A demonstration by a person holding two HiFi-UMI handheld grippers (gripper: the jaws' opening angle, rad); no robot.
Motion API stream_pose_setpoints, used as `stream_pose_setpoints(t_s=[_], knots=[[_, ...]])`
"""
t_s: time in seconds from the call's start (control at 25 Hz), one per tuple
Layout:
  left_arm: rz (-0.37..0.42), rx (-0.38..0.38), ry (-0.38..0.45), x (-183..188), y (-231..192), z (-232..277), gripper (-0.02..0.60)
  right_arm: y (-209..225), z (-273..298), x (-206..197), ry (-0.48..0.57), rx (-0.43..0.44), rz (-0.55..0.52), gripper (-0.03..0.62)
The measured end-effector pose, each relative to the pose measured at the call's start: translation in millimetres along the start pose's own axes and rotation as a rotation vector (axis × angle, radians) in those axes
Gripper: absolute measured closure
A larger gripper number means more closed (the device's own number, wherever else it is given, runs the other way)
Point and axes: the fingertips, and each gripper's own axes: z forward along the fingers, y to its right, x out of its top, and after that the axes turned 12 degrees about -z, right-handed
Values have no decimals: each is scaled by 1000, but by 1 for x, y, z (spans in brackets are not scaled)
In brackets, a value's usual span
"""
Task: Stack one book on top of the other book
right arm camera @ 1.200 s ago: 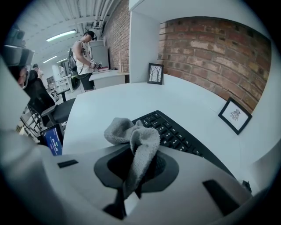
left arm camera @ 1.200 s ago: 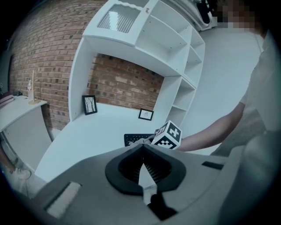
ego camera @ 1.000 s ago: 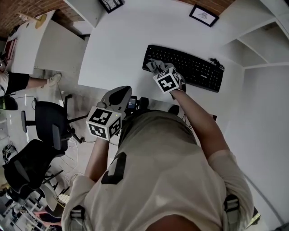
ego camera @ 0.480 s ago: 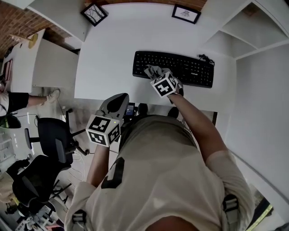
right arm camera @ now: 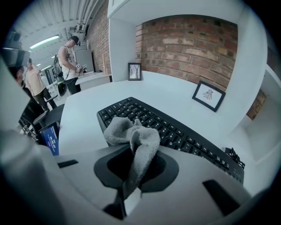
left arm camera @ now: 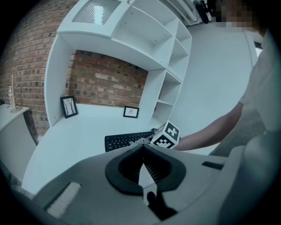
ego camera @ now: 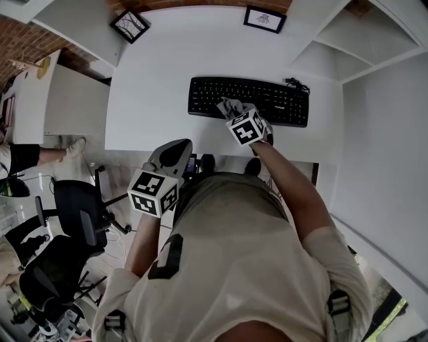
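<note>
Here my right gripper [ego camera: 231, 111] clenched a grey cloth [right arm camera: 131, 134] over the keyboard [ego camera: 284, 105].
The cloth sat bunched above the near keys; my left gripper [left arm camera: 142, 151] hung clenched on nothing, short of the white desk [ego camera: 164, 80].

You're in an office-type spot, white corner desk [ego camera: 154, 87], black keyboard [ego camera: 267, 100], swivel chairs [ego camera: 77, 200] on your left, brick wall [right arm camera: 189, 39], framed prints [ego camera: 263, 18], white shelves [left arm camera: 173, 52]

Keyboard partly covered
The cloth [right arm camera: 135, 139] hides some keys of the keyboard [right arm camera: 184, 132]; the frame's [ego camera: 264, 18] drawing is too small to tell.
</note>
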Motion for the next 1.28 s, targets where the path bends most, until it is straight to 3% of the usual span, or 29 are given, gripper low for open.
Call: stream_pose_setpoints(t_s=[0.28, 0.72, 1.28], knots=[[14, -6, -33, -4, 10, 1, 578, 11, -9, -17, -6, -46, -25, 569], [29, -13, -17, -4, 19, 6, 578, 19, -17, -31, -3, -65, -26, 569], [11, 2, -13, -4, 13, 4, 578, 35, -30, -52, -26, -86, 44, 569]])
